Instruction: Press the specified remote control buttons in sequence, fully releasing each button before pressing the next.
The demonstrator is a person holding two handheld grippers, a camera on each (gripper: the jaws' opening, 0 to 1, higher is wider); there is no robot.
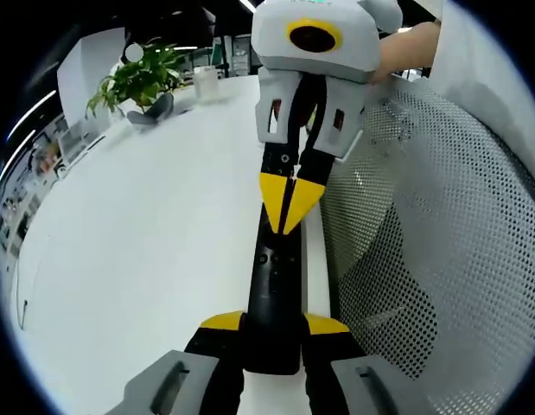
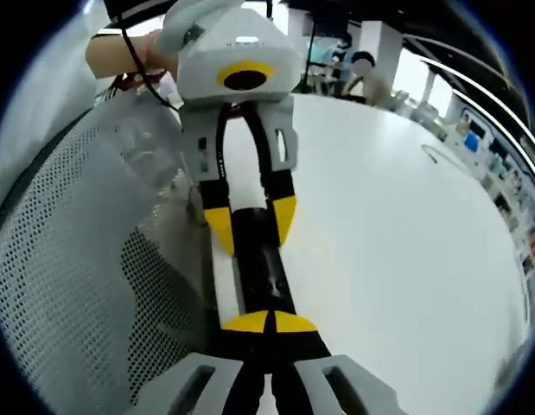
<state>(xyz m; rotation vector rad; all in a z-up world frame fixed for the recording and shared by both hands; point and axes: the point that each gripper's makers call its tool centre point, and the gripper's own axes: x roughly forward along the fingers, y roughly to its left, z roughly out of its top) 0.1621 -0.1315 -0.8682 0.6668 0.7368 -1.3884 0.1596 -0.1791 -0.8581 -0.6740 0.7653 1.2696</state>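
A long black remote (image 1: 271, 290) lies along the right edge of the white table (image 1: 146, 242). My left gripper (image 1: 274, 323) is shut on its near end, one yellow tip on each side. My right gripper (image 1: 290, 203) comes in from the far side with its yellow tips closed together, resting on the top face of the remote. In the right gripper view, my right gripper (image 2: 270, 322) has its tips shut on the remote (image 2: 265, 272), and the left gripper (image 2: 250, 218) clamps the far end. The buttons under the tips are hidden.
A white mesh chair back (image 1: 423, 242) stands close against the table edge beside the remote, also seen as the chair back (image 2: 85, 259). A potted plant (image 1: 137, 82) and a white cup (image 1: 206, 84) stand at the far end. A person's hand (image 2: 120, 52) holds the left gripper.
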